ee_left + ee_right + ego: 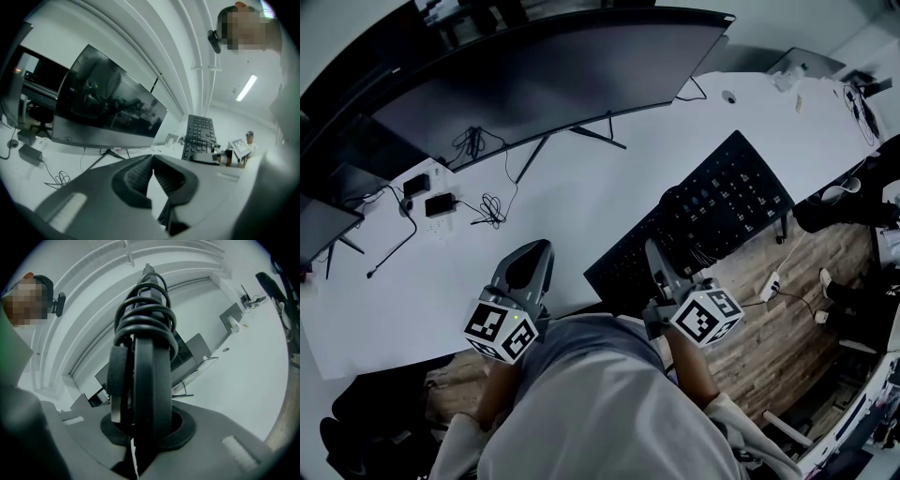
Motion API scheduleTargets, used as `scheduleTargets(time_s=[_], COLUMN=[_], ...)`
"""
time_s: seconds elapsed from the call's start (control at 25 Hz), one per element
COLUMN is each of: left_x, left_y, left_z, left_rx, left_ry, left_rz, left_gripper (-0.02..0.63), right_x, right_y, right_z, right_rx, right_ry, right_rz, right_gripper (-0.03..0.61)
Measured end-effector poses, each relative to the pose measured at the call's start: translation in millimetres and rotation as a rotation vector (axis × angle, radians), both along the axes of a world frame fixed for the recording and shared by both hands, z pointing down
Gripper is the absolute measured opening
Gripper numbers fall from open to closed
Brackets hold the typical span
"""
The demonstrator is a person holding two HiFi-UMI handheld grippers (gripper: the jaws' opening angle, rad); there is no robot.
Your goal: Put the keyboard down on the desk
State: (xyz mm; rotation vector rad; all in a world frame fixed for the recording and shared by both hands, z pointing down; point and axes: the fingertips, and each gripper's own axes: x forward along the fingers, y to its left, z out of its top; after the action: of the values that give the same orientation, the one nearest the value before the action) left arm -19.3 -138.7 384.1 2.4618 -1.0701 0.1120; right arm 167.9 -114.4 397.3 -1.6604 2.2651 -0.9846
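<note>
Head view: right gripper point(656, 251) fingers clamp the flat black keyboard point(727, 197); left gripper point(151, 158) ribbed fingers point(136, 176) closed.

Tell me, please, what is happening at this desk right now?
A person holds a gripper in each hand. The right gripper is clamped on one end of a black keyboard, its cable coiled up, held tilted over the white desk near the curved monitor and not yet lying flat. The left gripper is shut and empty beside it.

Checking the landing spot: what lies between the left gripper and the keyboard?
Only bare desk, in the head view, between the left gripper and the keyboard held by the right gripper.
</note>
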Motion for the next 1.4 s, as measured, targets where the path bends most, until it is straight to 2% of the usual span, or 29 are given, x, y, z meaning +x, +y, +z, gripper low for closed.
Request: scheduleTargets(time_s=[0.28,0.48,0.92,1.24,1.4], left_x=[-1.3,-0.7,-1.2,-33.9,-39.3], left_y=[-16.3,-7.9,9.2,-11.8,-14.4], left_z=[1.4,3.4,-15.2,13.7,17.6], left_rx=[0.013,0.002,-0.010,-0.026,-0.034], left_ry=[-0.004,-0.007,-0.002,0.016,0.017], left_rz=[-0.012,-0.003,-0.046,-0.058,-0.068], left_gripper=[0.000,0.000,0.000,0.000,0.000], right_x=[0.5,2.4,2.1,-29.9,-31.4], right_y=[-21.8,-22.4,-20.7,-48.0,-53.2], right_z=[9.1,14.5,16.9,61.9,73.6], right_rx=[-0.009,-0.026,-0.099,-0.171,-0.199], right_ry=[-0.060,-0.089,-0.176,-0.225,-0.262], right_rz=[0.014,0.014,-0.003,-0.004,0.008], right_gripper=[0.072,0.072,0.072,0.072,0.072])
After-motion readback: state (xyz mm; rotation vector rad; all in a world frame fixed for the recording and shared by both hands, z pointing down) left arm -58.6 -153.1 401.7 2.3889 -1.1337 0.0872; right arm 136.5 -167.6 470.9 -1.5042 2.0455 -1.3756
